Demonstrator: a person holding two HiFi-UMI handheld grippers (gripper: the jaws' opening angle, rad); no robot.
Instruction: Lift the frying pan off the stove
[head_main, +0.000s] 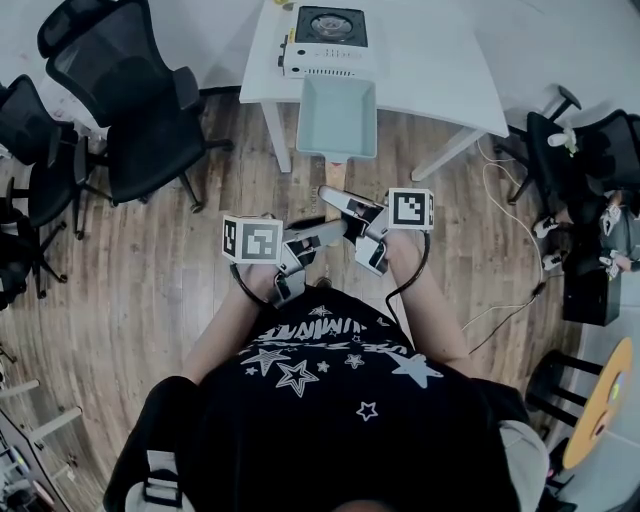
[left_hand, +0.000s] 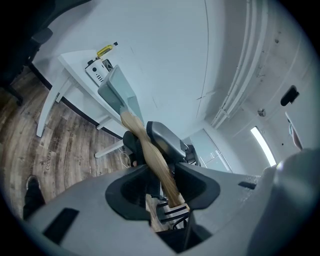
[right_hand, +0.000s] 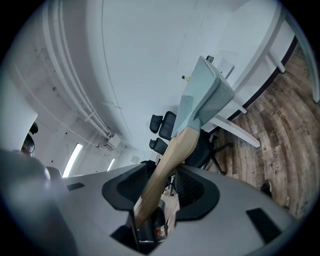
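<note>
A pale green square frying pan (head_main: 338, 117) hangs in the air in front of the white table (head_main: 440, 60), clear of the white portable stove (head_main: 330, 40) on it. Its wooden handle (head_main: 336, 163) runs back toward me. My left gripper (head_main: 318, 236) and right gripper (head_main: 346, 207) both sit on that handle, the right one nearer the pan. In the left gripper view the handle (left_hand: 152, 155) passes between the left gripper's (left_hand: 162, 187) jaws, with the pan (left_hand: 119, 90) beyond. In the right gripper view the handle (right_hand: 167, 160) runs from the right gripper (right_hand: 159, 187) up to the pan (right_hand: 205, 95).
Black office chairs (head_main: 130, 100) stand at the left of the wooden floor. More chairs (head_main: 590, 150) and cables (head_main: 500, 300) are at the right. The stove (left_hand: 97, 72) shows at the table's edge in the left gripper view.
</note>
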